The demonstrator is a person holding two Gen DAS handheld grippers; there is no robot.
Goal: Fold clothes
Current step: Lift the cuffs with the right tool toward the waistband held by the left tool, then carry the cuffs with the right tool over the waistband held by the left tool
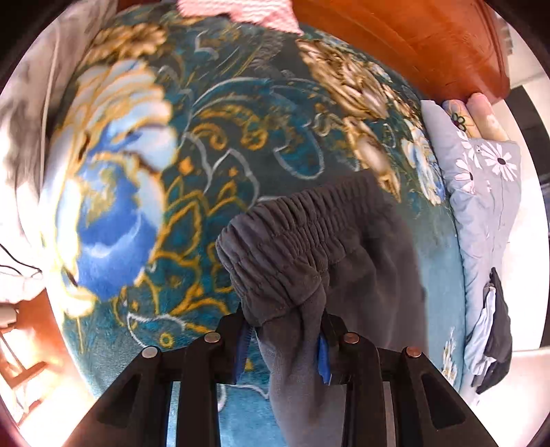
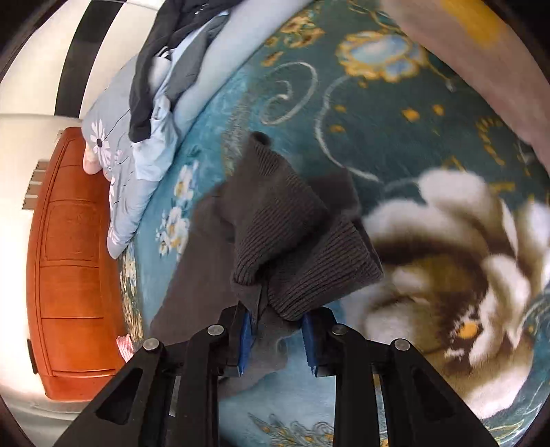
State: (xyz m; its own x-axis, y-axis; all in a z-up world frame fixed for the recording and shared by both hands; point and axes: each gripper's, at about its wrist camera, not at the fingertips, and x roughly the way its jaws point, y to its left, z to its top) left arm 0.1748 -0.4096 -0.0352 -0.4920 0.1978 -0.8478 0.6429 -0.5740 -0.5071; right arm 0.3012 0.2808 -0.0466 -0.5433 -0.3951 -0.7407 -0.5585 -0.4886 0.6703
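Dark grey sweatpants [image 1: 309, 247] hang over a teal floral blanket [image 1: 213, 144] on the bed. My left gripper [image 1: 283, 344] is shut on the pants at the gathered elastic waistband [image 1: 282, 233]. My right gripper [image 2: 276, 337] is shut on the pants at their ribbed leg cuffs [image 2: 292, 240], which bunch up just ahead of the blue pads [image 2: 245, 338]. The pants are lifted off the blanket [image 2: 395, 113] at both ends. Both views are blurred by motion.
A wooden headboard [image 1: 412, 41] and a pale floral pillow [image 1: 481, 192] lie at the bed's right side. A heap of dark and light blue clothes [image 2: 172, 68] sits on the pillow. A pink garment [image 1: 240, 13] lies at the far edge.
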